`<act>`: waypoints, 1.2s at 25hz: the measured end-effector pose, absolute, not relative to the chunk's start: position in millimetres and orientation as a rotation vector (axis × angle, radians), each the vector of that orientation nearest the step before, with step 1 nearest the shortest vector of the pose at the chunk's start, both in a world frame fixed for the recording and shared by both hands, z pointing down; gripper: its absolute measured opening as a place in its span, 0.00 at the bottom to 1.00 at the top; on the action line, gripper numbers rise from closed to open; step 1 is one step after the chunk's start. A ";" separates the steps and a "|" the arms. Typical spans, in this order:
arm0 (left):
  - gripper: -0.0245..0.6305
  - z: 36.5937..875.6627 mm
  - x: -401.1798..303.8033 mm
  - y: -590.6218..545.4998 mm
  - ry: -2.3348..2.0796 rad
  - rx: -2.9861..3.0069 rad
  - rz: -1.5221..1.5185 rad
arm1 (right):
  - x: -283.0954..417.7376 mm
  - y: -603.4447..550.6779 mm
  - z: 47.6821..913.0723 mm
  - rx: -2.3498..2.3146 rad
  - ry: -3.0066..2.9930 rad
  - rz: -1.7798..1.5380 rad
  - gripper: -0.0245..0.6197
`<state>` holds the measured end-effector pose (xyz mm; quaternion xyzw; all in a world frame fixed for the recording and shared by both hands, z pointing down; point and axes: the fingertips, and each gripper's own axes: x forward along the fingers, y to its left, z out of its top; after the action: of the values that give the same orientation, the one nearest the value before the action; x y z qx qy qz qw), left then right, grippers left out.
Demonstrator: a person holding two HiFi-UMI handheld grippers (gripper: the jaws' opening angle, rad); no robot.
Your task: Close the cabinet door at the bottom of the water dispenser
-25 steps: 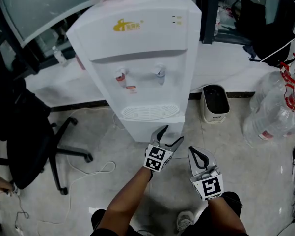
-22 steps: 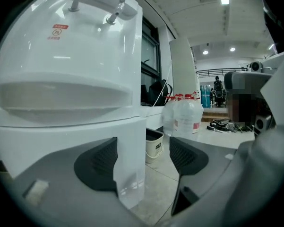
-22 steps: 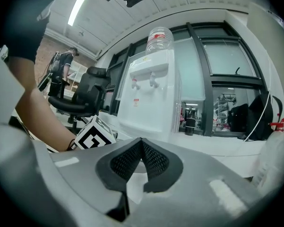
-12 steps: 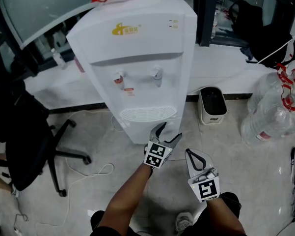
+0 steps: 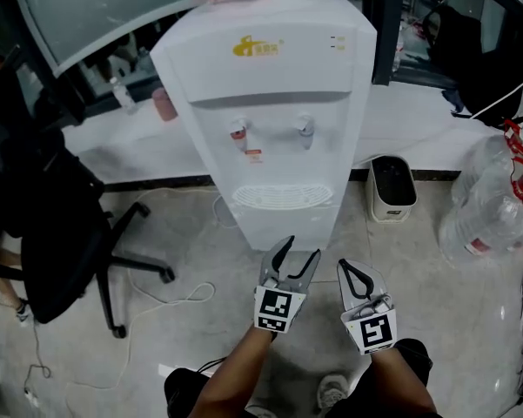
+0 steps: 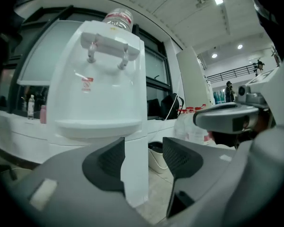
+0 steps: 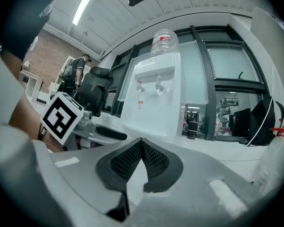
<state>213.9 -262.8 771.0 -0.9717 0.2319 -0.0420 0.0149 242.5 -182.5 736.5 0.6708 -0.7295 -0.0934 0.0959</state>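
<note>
The white water dispenser (image 5: pixel 274 103) stands ahead, with its lower cabinet front (image 6: pixel 134 174) a plain white face; from here I cannot tell whether the door sits flush. My left gripper (image 5: pixel 298 252) hovers just in front of the dispenser's base and points at it. Its jaws have just been closing but still stand apart, with nothing pressed between them. In the left gripper view the cabinet's right edge shows through the gap of the left gripper (image 6: pixel 144 145). My right gripper (image 5: pixel 352 273) hangs beside it to the right, shut and empty, its pads (image 7: pixel 132 160) meeting at the tips.
A black office chair (image 5: pixel 52 233) stands at the left, with a white cable (image 5: pixel 157 307) across the floor. A small bin (image 5: pixel 390 185) sits right of the dispenser. Large clear water bottles (image 5: pixel 496 198) lie at the far right. My shoe (image 5: pixel 333 392) shows below the grippers.
The left gripper has drawn back a little from the dispenser's base and risen, and its jaws stand narrower. The right gripper has stayed put.
</note>
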 end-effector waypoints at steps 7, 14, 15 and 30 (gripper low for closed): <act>0.14 759.7 131.4 -241.4 0.977 -2.960 -0.083 | 216.6 -189.2 733.7 1.991 -2.240 -0.223 0.04; 0.06 768.4 81.1 -234.7 1.088 -2.962 -0.130 | 177.7 -196.0 729.8 1.897 -2.311 -0.204 0.04; 0.06 761.8 76.4 -234.0 1.097 -2.964 -0.128 | 175.6 -198.0 726.8 1.897 -2.304 -0.169 0.04; 0.06 409.1 44.8 -181.4 1.130 -3.032 -0.151 | 113.7 -162.8 383.6 1.769 -2.378 0.020 0.04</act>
<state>44.8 -181.4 409.1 -0.9349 0.3485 -0.0467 -0.0489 113.7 -162.8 383.6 0.5944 -0.7992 0.0068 0.0889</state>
